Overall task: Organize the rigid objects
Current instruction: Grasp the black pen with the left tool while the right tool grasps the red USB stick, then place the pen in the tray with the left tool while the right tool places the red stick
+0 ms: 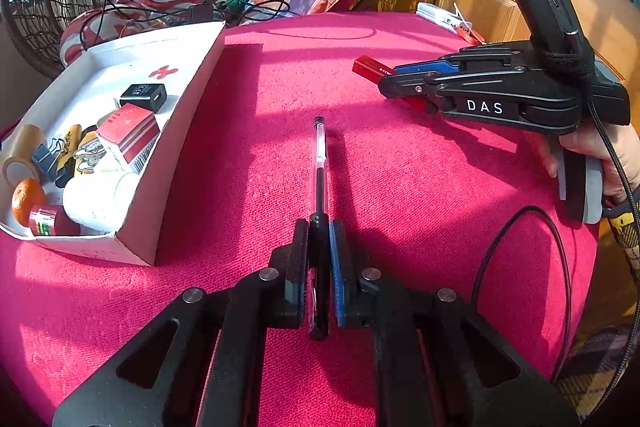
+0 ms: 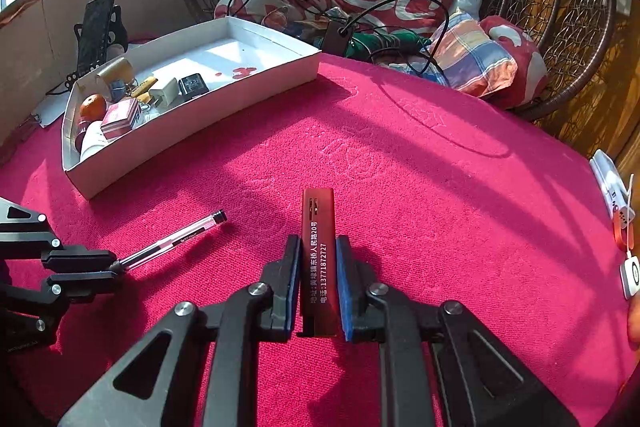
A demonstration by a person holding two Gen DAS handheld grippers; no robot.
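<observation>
My left gripper is shut on a clear pen with black ink, which points away over the pink table cover; the pen also shows in the right wrist view, held by the left gripper at the left edge. My right gripper is shut on a flat red lighter with white print; in the left wrist view the right gripper holds the lighter at the far right. A white cardboard box stands to the left, also in the right wrist view.
The box holds several items: an orange, a white bottle, a red-white carton, a black charger, a tape roll. Cushions and cables lie behind the table. White tags lie at the right edge.
</observation>
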